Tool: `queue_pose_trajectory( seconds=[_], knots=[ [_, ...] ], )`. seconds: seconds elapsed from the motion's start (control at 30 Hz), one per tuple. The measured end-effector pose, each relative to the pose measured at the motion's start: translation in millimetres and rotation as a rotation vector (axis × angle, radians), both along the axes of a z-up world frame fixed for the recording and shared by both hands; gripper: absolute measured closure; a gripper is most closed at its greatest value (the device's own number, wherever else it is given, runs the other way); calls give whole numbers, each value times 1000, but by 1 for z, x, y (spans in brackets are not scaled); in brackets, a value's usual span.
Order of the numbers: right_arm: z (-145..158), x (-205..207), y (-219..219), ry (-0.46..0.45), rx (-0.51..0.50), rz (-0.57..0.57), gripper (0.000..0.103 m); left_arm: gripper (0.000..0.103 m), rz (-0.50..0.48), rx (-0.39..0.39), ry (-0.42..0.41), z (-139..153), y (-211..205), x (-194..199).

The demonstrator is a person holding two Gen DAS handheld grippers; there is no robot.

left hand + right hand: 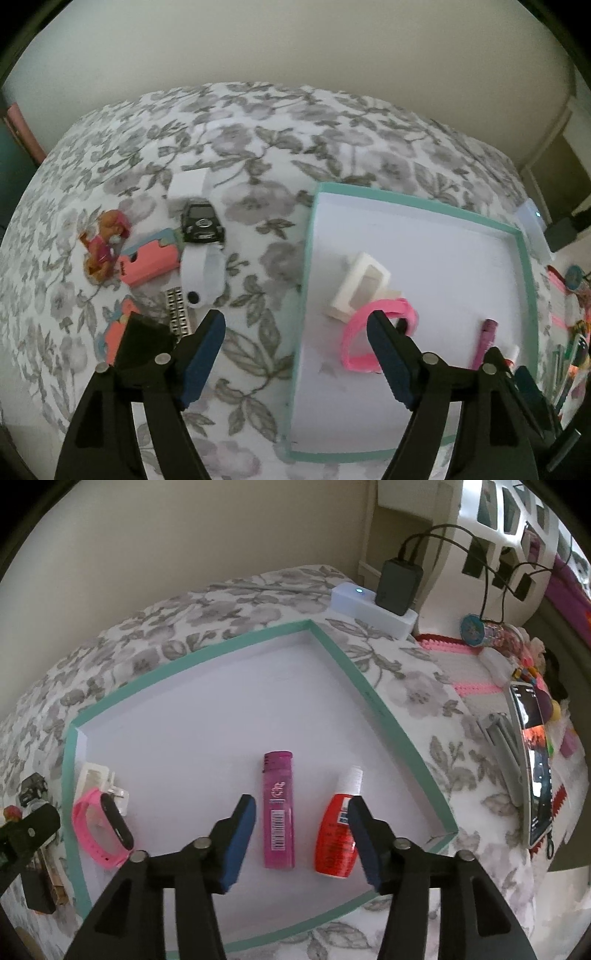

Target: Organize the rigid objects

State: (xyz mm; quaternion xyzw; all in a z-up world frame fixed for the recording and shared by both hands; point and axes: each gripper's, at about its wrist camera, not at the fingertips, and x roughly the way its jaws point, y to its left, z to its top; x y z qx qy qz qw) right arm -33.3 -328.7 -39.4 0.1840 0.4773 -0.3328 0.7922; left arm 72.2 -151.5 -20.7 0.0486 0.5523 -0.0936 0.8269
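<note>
Left gripper [295, 332] jaws spread wide, nothing between the pads, hovering over the tray's [424, 212] left rim on the floral bedspread [258, 122]. In the tray: white box [360, 286], pink band [376, 338] just beside it, purple lighter [485, 341] near the right rim. Left of the tray: black car [201, 221], coral case [149, 264], white watch [201, 273], dog toy [105, 242].

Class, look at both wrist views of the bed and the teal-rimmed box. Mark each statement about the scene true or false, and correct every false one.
1. The pink lighter lies inside the box. True.
2. The right gripper is clamped on the red bottle. False: its jaws are open, holding nothing.
3. The toy car is in the box. False: it sits on the bedspread outside it.
4. The pink band lies in the box. True.
5. The left gripper is open. True.
</note>
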Motion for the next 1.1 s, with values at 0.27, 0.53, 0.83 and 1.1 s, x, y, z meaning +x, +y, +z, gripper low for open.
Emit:
queue_pose_trajectory(
  seconds=[0.27,0.53,0.83,1.1],
  knots=[
    [-2,7,8,-23,44,45,24,23,77,9,-1,-3,24,12],
    [-4,18,26,-30,75,114,6,23,151,18,-38,7,54,26],
    [17,28,51,-102,73,186,1,0,185,-33,-92,31,84,35],
    [41,42,88,-153,29,283,1,0,253,-77,-167,59,122,36]
  ],
)
